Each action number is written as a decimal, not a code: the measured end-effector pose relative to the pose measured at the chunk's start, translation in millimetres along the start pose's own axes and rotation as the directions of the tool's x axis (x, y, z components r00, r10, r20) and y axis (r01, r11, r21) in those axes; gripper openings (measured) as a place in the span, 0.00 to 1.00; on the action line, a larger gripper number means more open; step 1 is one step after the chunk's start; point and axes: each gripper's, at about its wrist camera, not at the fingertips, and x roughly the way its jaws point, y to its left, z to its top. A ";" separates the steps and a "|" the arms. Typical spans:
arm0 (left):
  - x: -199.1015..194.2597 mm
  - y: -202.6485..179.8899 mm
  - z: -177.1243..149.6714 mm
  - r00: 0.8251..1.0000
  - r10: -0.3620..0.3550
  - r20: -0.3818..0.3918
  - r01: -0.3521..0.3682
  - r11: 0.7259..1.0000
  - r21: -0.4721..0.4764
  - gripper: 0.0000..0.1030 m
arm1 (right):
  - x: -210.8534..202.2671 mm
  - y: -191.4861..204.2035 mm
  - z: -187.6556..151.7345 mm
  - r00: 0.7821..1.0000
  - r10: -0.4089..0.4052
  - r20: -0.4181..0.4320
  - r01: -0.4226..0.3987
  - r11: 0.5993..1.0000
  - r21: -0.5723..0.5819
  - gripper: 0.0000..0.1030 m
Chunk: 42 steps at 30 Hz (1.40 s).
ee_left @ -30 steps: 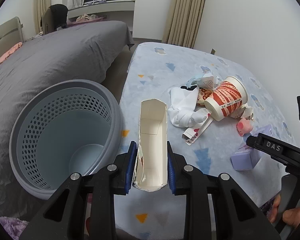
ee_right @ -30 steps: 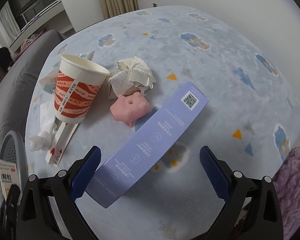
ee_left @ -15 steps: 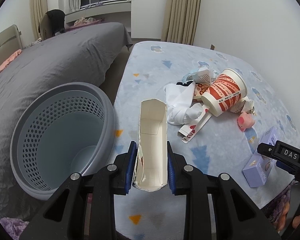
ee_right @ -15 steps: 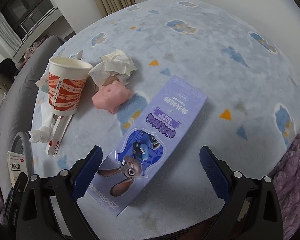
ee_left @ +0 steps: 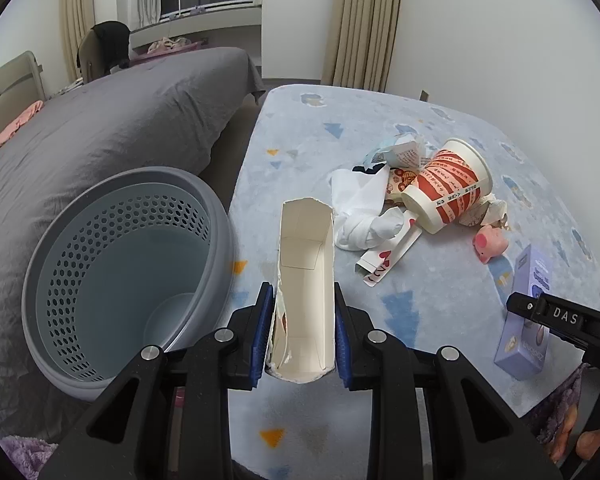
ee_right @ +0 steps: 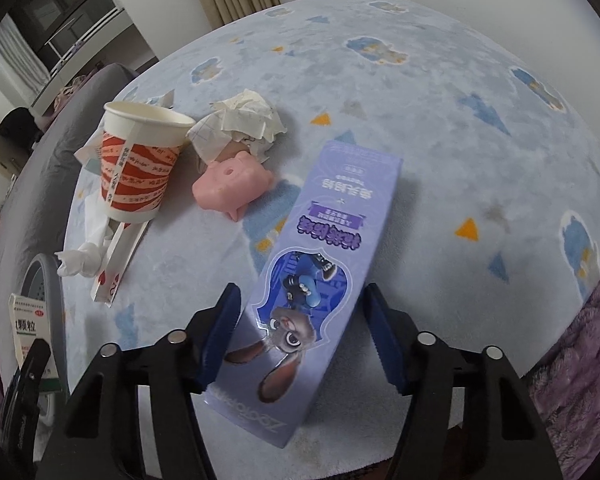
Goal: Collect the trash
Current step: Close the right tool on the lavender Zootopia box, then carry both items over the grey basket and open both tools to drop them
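My left gripper [ee_left: 302, 300] is shut on a torn white carton [ee_left: 306, 264], its open end pointing away, just right of the grey perforated basket [ee_left: 216, 216]. On the blue patterned tablecloth [ee_right: 440, 128] the purple cartoon box [ee_right: 332, 240] lies flat between the closing jaws of my right gripper [ee_right: 302, 312]. The left pad is at the box's edge and a small gap shows at the right pad. Beyond lie a red-striped paper cup [ee_right: 140, 168], a pink pig toy [ee_right: 232, 186], crumpled paper [ee_right: 244, 120], white tissue [ee_left: 360, 216] and a heart-printed wrapper [ee_left: 388, 260].
A grey bed [ee_left: 120, 120] runs along the left, with the basket resting against it at the table's left edge. Purple fluffy fabric [ee_right: 572, 340] hangs at the table's near right edge. Curtains [ee_left: 364, 24] and a white wall stand behind.
The right jaws have narrowed from wide open to close around the purple box, which turned its printed face up. The left gripper keeps the white carton, barely moved.
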 end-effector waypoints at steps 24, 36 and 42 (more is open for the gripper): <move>-12.6 -5.5 -2.5 0.999 0.036 0.034 -0.037 0.999 0.031 0.27 | -14.1 -3.3 -21.0 0.999 -0.004 0.044 0.013 0.981 -0.194 0.47; -10.5 -8.0 -4.5 0.999 0.038 0.030 -0.040 0.998 0.042 0.27 | -1.1 -0.6 -16.2 0.998 -0.043 0.056 0.053 0.979 -0.199 0.45; -10.7 -8.2 -4.2 0.999 0.037 0.033 -0.038 0.998 0.041 0.27 | -7.7 2.9 -19.5 0.997 -0.031 0.069 0.046 0.973 -0.227 0.42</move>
